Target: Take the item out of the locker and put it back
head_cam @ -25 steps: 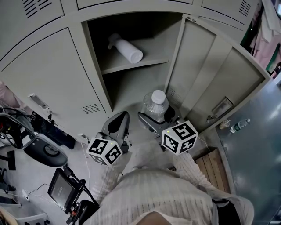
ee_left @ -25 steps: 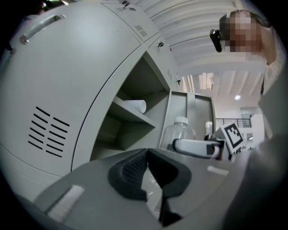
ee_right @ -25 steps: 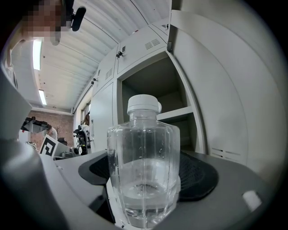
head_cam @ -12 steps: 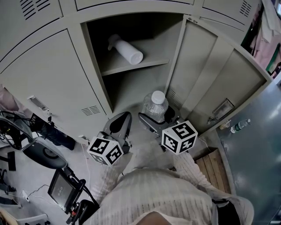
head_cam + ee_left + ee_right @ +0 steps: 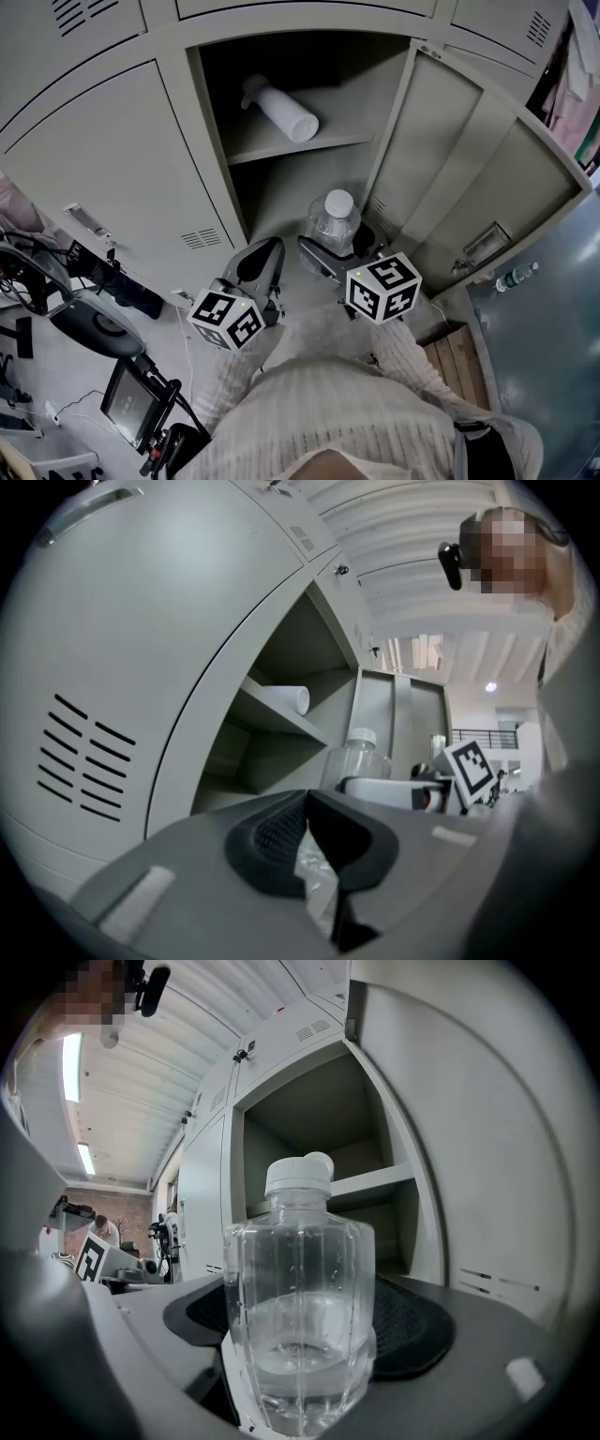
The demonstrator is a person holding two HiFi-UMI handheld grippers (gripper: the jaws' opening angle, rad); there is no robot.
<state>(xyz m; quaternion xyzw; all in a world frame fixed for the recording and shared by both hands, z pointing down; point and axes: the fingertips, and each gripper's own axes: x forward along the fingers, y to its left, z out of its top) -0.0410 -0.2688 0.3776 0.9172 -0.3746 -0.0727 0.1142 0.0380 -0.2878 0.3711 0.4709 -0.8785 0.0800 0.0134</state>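
One water bottle (image 5: 300, 1269), partly filled, is gripped upright by the right claw (image 5: 305, 1326) just outside the open locker (image 5: 281, 150). Left claw (image 5: 314, 841) is closed and empty. Removal is judged done; return to the lower compartment, clear of the door, is called for next.

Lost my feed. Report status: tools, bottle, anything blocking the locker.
Right tool shut on the water bottle, upright, before the open locker. Left tool shut, empty. Door swung wide; white bottle lying on the upper shelf.
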